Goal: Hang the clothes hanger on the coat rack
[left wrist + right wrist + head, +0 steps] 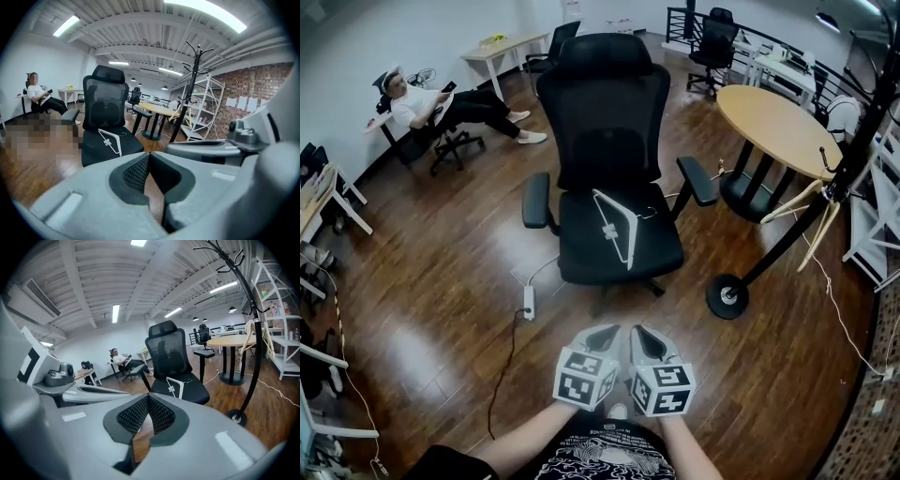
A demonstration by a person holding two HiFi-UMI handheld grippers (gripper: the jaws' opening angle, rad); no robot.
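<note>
Jaws pressed together, nothing between them, on the left gripper. Ahead, the white clothes hanger lies flat on the black chair's seat. Right gripper just beside the left, likewise closed and empty. Coat rack stands far right.

Grey left hand-held gripper, right hand-held gripper, black printed shirt

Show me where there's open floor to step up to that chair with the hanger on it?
Wood floor is bare left of the office chair, past the power strip, and in front of it, up to the left claw and right claw. Crowded to the right: coat rack, round table, trailing cable.
</note>
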